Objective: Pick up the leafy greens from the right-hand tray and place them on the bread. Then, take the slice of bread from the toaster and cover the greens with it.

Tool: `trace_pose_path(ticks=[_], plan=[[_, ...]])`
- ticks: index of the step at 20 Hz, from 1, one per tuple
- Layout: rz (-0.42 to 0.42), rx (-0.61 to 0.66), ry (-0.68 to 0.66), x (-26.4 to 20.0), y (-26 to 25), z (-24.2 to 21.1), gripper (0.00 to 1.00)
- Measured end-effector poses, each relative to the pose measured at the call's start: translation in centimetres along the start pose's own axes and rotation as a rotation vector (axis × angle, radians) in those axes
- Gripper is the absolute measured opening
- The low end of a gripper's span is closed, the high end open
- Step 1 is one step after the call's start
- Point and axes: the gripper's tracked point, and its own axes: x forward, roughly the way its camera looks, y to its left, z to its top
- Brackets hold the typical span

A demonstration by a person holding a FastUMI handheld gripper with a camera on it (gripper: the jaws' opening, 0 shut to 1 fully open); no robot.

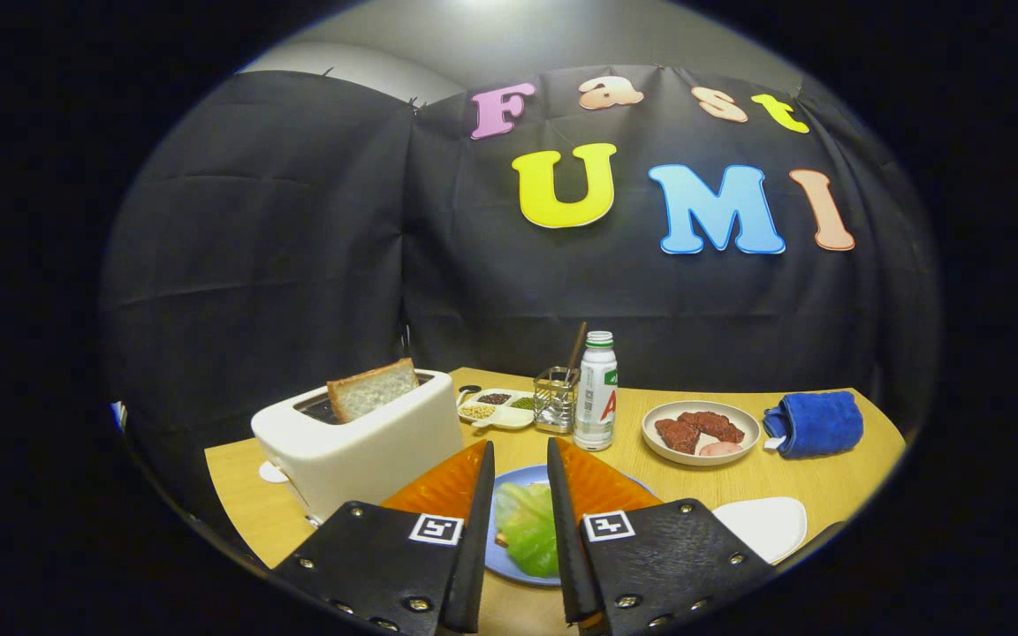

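The leafy greens (528,526) lie on the blue plate (513,481), seen in the gap between my fingers. A brown edge of bread (501,539) peeks out under the greens' left side. My gripper (520,444) hovers above the plate, open, with nothing between its fingers. Left of the fingers stands the white toaster (368,446), and a slice of bread (374,389) sticks up out of its slot. A white tray (761,526) sits just right of the right finger.
Beyond the plate stand a white bottle (596,393), a wire cutlery holder (555,399) and a small white dish of seeds (497,408). Farther right are a plate of meat (700,430) and a rolled blue cloth (816,423), all on the wooden table (827,477).
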Motion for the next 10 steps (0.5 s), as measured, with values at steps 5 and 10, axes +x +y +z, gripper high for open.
trace_pose_path(ticks=[5,10], plan=[[0.059,-0.026,-0.052,0.0,5.9,2.0,0.35],[0.094,-0.050,-0.030,1.5,10.4,1.7,0.35]])
